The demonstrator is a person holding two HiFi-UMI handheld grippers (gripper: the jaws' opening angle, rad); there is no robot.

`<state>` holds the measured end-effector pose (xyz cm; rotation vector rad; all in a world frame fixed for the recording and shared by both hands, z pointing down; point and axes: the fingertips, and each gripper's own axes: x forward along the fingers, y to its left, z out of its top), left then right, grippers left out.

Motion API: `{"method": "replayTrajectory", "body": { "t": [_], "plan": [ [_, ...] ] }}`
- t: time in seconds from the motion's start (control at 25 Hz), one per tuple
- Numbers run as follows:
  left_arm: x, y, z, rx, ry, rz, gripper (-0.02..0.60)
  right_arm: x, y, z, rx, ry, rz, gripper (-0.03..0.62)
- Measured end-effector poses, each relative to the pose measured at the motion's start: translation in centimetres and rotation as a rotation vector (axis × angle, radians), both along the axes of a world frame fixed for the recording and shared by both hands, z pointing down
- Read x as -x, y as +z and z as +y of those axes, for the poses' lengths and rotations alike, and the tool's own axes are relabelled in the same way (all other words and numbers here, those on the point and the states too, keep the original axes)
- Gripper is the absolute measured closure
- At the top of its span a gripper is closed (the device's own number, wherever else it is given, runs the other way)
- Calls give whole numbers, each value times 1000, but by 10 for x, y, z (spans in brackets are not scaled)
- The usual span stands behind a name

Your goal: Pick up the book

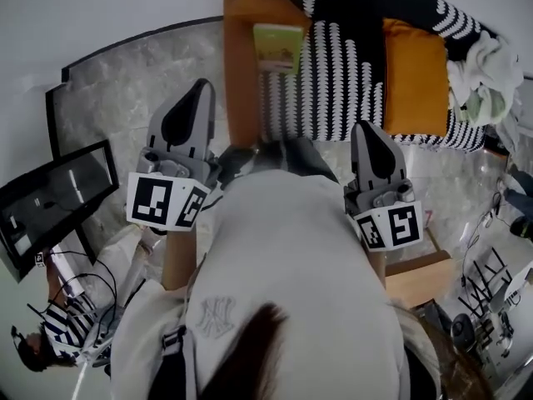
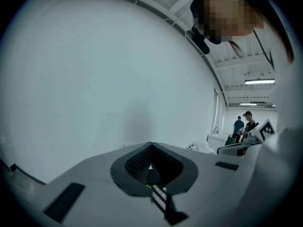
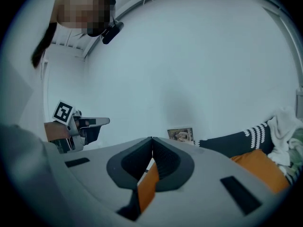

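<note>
Book (image 1: 277,47) lies at the head view's upper centre, on the sofa's orange edge (image 1: 240,90) beside a striped blanket (image 1: 350,65). Pale marble floor (image 1: 125,90) spreads to the left. The left gripper (image 1: 202,86) and right gripper (image 1: 369,127) sit lower in the frame, apart from the book.

Left gripper view: jaws clenched together, empty, before a white wall (image 2: 94,70).

Right gripper view: jaws likewise clenched on nothing; an orange cushion (image 3: 260,167) sits lower right.
</note>
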<state>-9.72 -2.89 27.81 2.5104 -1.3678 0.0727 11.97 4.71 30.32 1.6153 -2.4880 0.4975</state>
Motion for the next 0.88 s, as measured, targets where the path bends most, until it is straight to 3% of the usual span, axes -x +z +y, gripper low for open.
{"method": "replayTrajectory", "body": {
  "t": [0.48, 0.88],
  "plan": [
    [-11, -19, -28, -60, -175, -29, 572, -16, -6, -76, -41, -179, -17, 576],
    [-3, -18, -22, -30, -238, -44, 572, -7, -1, -95, -5, -255, -30, 576]
  ]
}}
